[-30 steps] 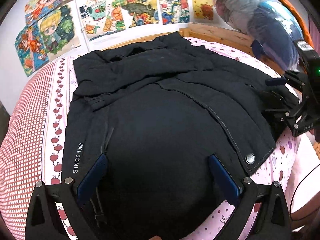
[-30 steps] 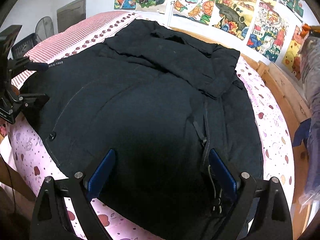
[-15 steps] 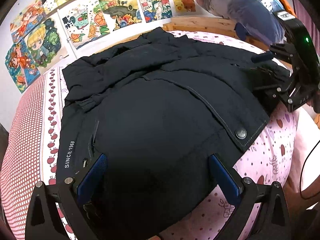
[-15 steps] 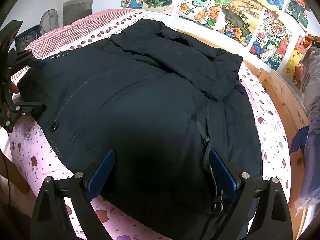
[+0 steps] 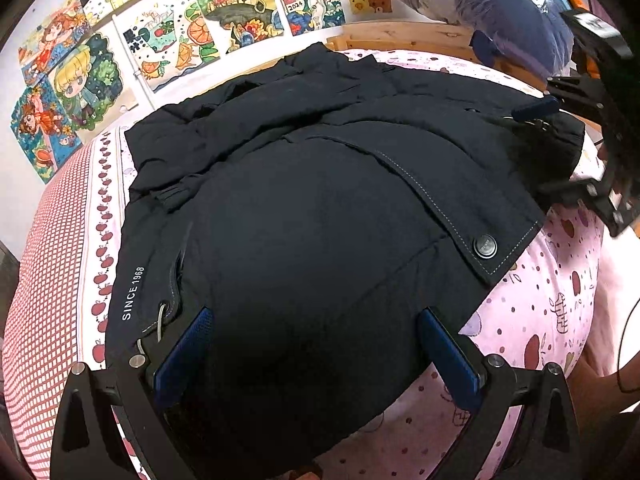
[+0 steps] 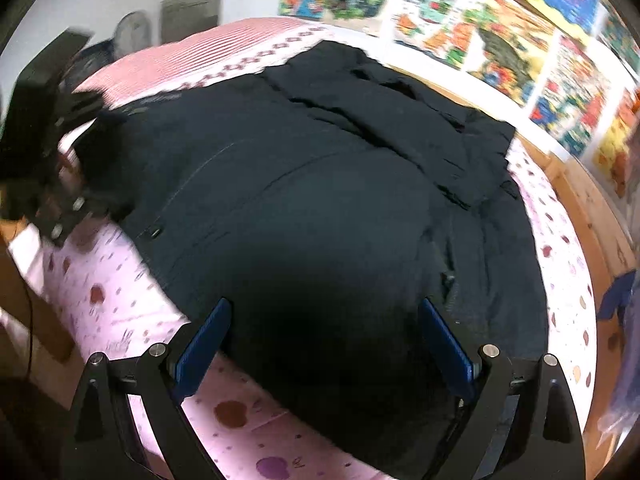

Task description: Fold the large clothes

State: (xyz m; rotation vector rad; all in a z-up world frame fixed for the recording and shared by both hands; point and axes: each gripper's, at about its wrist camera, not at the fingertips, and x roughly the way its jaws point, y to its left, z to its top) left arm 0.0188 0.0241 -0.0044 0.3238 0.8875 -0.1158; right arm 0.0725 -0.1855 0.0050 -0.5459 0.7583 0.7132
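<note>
The jacket (image 5: 320, 208) lies on the bed (image 5: 552, 312), posters (image 5: 240, 20) behind it.

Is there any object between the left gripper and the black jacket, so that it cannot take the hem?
Nothing visible is in the way. The left gripper is open, and its blue pads sit on either side of the near edge of the black jacket on the pink bedsheet.

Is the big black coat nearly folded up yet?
Partly. The black coat lies flat on the pink bed with its sleeves folded across the chest. The left claw and right claw are open at its hem, gripping nothing. Folding the body over remains.
</note>
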